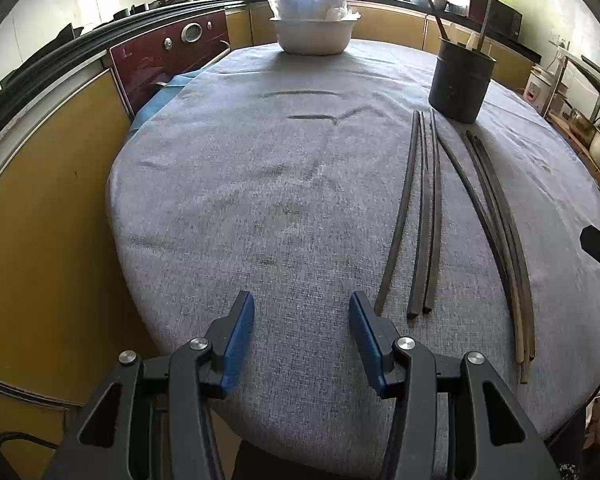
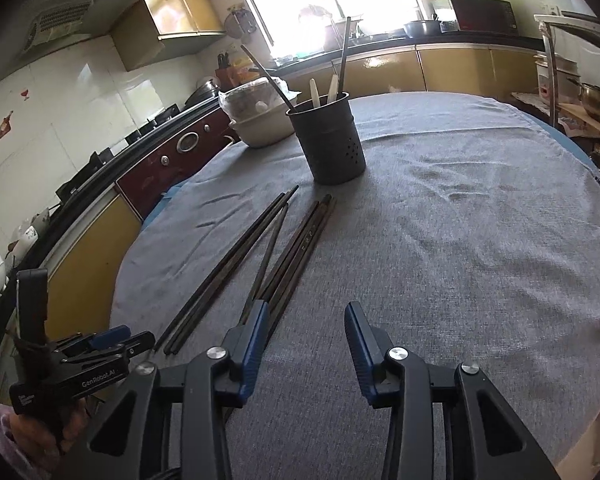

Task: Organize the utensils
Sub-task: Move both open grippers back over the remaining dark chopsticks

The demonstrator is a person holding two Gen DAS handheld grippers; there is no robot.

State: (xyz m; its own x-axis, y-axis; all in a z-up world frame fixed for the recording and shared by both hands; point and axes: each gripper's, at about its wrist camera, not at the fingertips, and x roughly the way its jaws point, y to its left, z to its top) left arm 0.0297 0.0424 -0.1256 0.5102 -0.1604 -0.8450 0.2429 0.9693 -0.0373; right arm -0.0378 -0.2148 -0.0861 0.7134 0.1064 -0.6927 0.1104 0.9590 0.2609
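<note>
Several dark chopsticks [image 1: 424, 216] lie loose on the grey tablecloth, in two groups, with a second group [image 1: 500, 232] further right. They also show in the right wrist view [image 2: 284, 248]. A dark utensil holder [image 1: 460, 80] stands beyond them, holding a few utensils; it also shows in the right wrist view [image 2: 328, 140]. My left gripper [image 1: 302, 312] is open and empty, just left of the chopsticks' near ends. My right gripper [image 2: 306, 320] is open and empty, its left finger over the chopsticks' near ends. The left gripper also shows in the right wrist view [image 2: 112, 340].
A white bowl stack [image 1: 314, 20] wrapped in plastic stands at the table's far side. The round table [image 1: 240, 200] has a grey cloth. Yellow cabinets and a dark red oven [image 1: 168, 52] run along the left. Shelves with metal pots [image 2: 592, 96] stand at right.
</note>
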